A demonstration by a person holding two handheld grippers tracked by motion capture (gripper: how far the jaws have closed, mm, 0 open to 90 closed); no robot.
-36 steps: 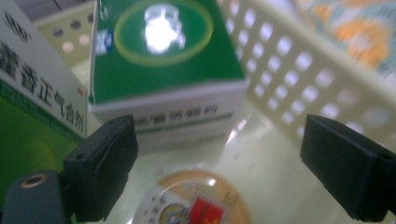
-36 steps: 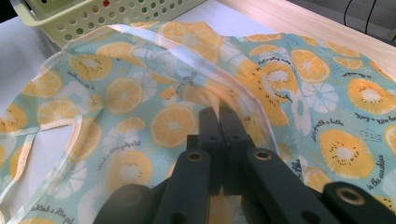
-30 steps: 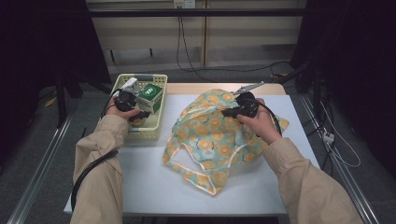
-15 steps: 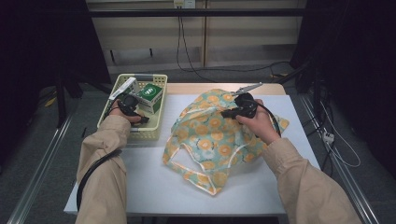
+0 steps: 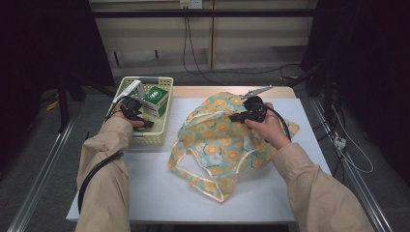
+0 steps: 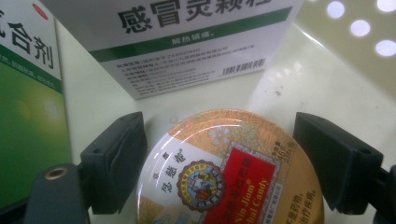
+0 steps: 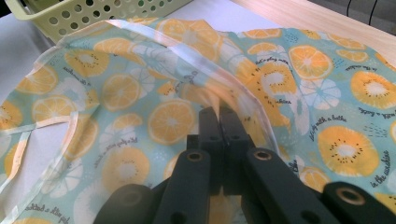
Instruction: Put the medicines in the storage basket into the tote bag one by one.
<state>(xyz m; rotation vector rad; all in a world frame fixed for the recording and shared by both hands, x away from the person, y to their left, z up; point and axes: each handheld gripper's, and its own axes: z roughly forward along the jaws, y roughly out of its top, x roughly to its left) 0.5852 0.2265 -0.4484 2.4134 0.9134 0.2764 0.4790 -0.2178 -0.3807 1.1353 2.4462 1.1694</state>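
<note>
A: Where's the candy tin?

B: Flat on the floor of the yellow basket, lid up. It's round, so it has no long axis; in the left gripper view its red label runs from about 7 o'clock up to 1 o'clock. The left gripper has one finger at 9 o'clock of the tin and the other at 3 o'clock. The fingers have just been closing in, with the tin between them, but they stand released: the 9 o'clock pad is just beside the rim, the 3 o'clock one clearly apart from it.

A: What's around the tin?

B: A white medicine box with a green stripe at 12 o'clock, tilted and near it, and a green and white box at 9 to 10 o'clock. In the high view the basket sits at the counter's 10 o'clock corner.

A: And the other hand?

B: The right gripper has its fingers clenched, grasping the orange-print bag at the pale trim of its opening. The bag lies across the middle of the counter, long axis from about 1 o'clock to 7 o'clock, handles trailing toward 7 o'clock. Its left edge lies just beside the basket.
</note>
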